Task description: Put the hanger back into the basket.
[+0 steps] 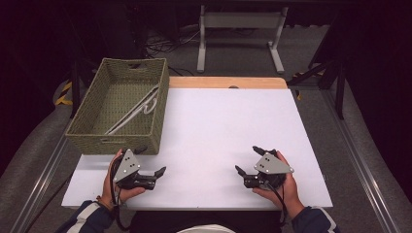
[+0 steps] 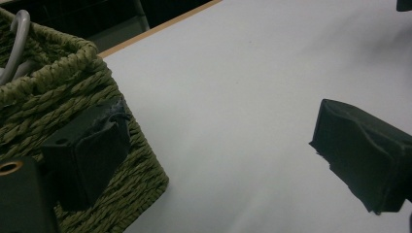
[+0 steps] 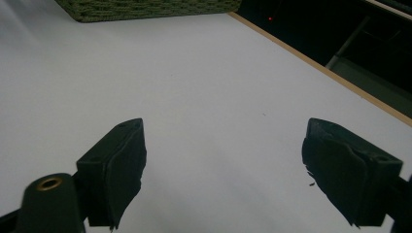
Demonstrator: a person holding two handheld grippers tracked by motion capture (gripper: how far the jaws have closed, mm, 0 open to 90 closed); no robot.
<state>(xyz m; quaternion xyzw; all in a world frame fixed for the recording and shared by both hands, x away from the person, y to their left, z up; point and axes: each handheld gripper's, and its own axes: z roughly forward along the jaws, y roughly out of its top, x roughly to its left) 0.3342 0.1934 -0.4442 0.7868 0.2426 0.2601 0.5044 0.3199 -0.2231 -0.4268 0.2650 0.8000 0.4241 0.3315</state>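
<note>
The left gripper (image 1: 151,161) sits low over the near left part of the white table (image 1: 218,126), held in the person's left hand (image 1: 119,187), just beside the near wall of the woven basket (image 1: 87,127). Its jaws stand wide apart with nothing between them; in the left gripper view one jaw lies in front of the basket's corner (image 2: 97,77), the other over bare table. The basket stands on the left edge of the table and holds pale hangers (image 1: 141,108) lying slantwise along its floor, one hook (image 2: 17,36) rising above the rim. The right gripper (image 1: 248,160) rests at the near right of the table in the right hand (image 1: 286,187), well apart from the basket. Its jaws are spread wide and empty, with bare table between them.
</note>
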